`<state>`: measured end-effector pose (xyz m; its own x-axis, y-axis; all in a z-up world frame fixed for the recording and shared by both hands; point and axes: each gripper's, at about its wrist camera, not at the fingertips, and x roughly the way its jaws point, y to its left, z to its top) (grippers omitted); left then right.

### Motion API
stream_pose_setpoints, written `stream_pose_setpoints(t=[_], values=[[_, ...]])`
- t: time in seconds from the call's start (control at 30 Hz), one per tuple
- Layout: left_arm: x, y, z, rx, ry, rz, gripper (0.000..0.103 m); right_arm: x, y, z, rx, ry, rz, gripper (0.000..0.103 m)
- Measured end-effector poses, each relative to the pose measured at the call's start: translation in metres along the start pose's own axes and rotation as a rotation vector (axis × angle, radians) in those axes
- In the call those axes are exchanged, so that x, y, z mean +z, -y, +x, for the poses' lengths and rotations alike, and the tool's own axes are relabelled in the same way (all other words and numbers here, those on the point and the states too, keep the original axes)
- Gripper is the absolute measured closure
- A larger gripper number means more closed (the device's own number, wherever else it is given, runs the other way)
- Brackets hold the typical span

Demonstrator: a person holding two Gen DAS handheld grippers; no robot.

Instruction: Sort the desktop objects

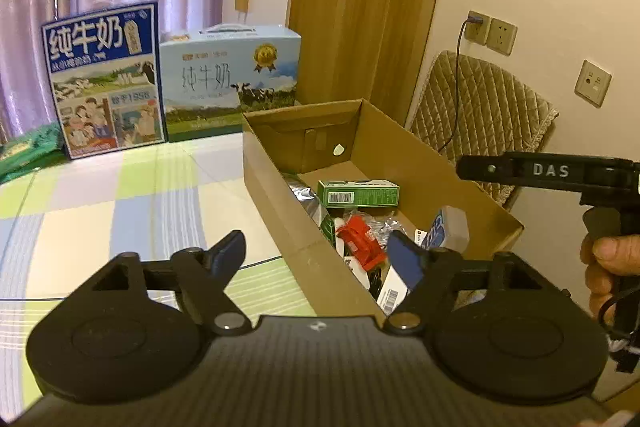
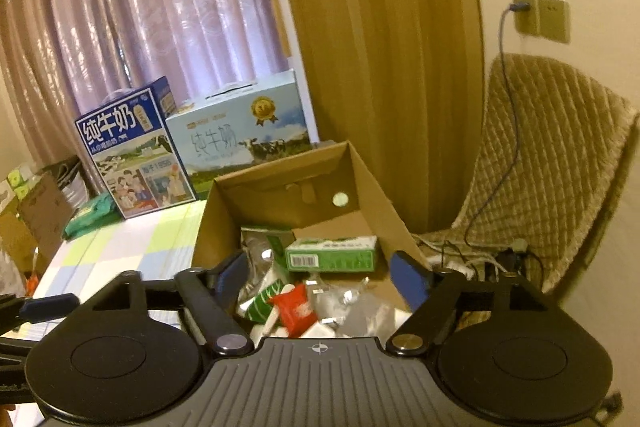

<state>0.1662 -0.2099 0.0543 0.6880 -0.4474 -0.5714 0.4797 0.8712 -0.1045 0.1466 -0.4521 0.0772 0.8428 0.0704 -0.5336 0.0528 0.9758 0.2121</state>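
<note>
Both the left gripper and right gripper are held spread and empty over the cardboard box, where sorted items such as the green carton lie toward twelve o'clock, presumably gathered for tidiness.

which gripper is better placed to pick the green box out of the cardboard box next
Right, probably. The right gripper is open above the cardboard box, green box ahead between its fingers. The left gripper, also open, straddles the box's near wall.
</note>
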Motion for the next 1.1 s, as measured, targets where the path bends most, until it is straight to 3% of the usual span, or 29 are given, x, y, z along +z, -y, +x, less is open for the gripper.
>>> stream_pose_setpoints(t=[0.13, 0.27, 0.43, 0.53, 0.9, 1.1], values=[[-0.005, 0.006, -0.022, 0.029, 0.033, 0.011, 0.015, -0.005, 0.003, -0.026, -0.005, 0.005, 0.022, 0.013], [-0.011, 0.013, -0.042, 0.051, 0.038, -0.009, 0.013, -0.01, -0.002, -0.052, -0.011, -0.001, 0.002, 0.002], [-0.021, 0.021, -0.066, 0.052, 0.026, -0.034, 0.012, -0.017, -0.015, -0.081, -0.03, 0.006, -0.071, 0.002], [-0.026, 0.024, -0.078, 0.039, 0.014, -0.051, 0.007, -0.024, -0.021, -0.094, -0.05, -0.006, -0.092, 0.002], [-0.041, 0.032, -0.107, 0.083, -0.04, -0.1, 0.001, -0.043, -0.025, -0.134, -0.071, -0.039, -0.077, 0.002], [-0.046, 0.037, -0.114, 0.062, -0.067, -0.11, 0.001, -0.052, -0.026, -0.147, -0.07, -0.047, -0.075, 0.002]])
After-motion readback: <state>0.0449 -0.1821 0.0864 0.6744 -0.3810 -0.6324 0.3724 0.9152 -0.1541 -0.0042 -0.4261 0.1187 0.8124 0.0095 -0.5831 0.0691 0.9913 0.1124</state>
